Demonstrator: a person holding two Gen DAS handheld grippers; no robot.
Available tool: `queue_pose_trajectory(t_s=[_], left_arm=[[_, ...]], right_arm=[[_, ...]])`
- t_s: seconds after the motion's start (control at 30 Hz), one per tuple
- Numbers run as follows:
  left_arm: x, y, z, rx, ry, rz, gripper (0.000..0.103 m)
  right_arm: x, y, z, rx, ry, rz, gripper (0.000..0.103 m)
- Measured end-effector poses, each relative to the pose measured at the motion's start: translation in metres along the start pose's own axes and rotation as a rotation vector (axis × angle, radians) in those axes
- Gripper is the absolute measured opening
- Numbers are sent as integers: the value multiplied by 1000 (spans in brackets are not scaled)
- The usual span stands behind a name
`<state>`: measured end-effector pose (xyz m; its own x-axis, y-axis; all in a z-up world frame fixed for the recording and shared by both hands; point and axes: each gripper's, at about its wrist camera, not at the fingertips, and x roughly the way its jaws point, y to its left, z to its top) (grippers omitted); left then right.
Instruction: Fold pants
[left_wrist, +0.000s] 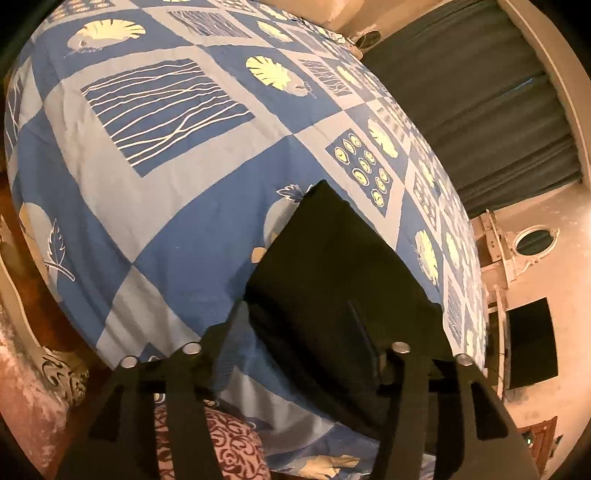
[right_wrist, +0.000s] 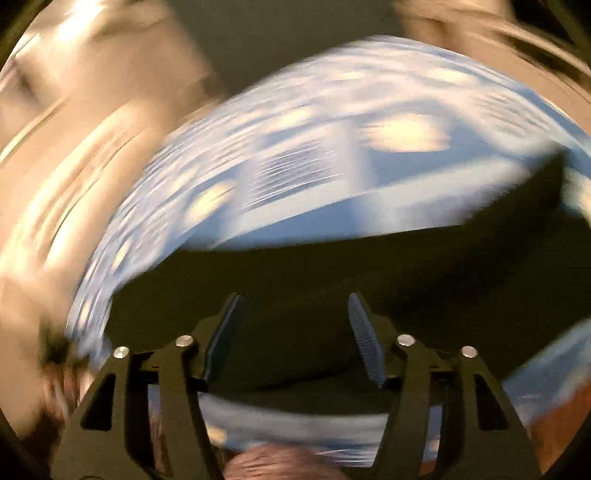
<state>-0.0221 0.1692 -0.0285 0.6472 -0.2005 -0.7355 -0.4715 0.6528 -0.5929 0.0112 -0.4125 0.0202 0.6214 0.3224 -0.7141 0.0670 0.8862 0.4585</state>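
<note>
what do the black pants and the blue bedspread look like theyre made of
Pants: a smooth, matte black woven cloth, perhaps cotton or a blend; they lie flat in a crisp-edged fold with no sheen, and the weave is too dark to make out.
Bedspread: thin printed cloth, likely cotton or polyester; blue and grey squares with cream leaf and line prints, soft creases, a dull finish.

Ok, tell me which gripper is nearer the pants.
Right, probably. The right gripper hovers over the pants, jaws open, cloth filling its blurred view. The left gripper hovers above their near corner, jaws open, seemingly higher.
</note>
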Motion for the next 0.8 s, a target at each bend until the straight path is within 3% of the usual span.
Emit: queue_pose_trajectory(t_s=[0.07,0.13,0.17,0.2,0.27,0.37,0.43,0.47,0.5,0.7,0.8], left_arm=[[10,-8,-1,-5,2,7,62],[24,-18,-5,-19,30,7,65],[28,-21,-8,-24,40,2,66],[33,-29,-12,-19,46,2,74],[37,-40,-19,10,41,9,76],[39,-50,-26,55,21,29,77],[44,-52,-28,87,18,53,77],[45,-50,-28,80,18,56,77],[46,-47,-29,69,19,54,78],[49,-41,-27,23,24,21,82],[52,-42,-28,34,22,29,82]], right_arm=[[-10,-67,33,205,-14,-101,64],[-15,-133,59,430,-12,-112,66],[-17,-160,67,526,-44,-82,69],[-18,-188,75,619,-70,-57,74],[-12,-229,78,767,-79,-1,75],[-1,-262,55,998,-110,123,75],[10,-268,46,1057,-125,230,73],[15,-267,42,1061,-129,261,67],[22,-265,39,1056,-137,273,62],[37,-271,38,1081,-242,351,62],[41,-274,44,1058,-265,327,60]])
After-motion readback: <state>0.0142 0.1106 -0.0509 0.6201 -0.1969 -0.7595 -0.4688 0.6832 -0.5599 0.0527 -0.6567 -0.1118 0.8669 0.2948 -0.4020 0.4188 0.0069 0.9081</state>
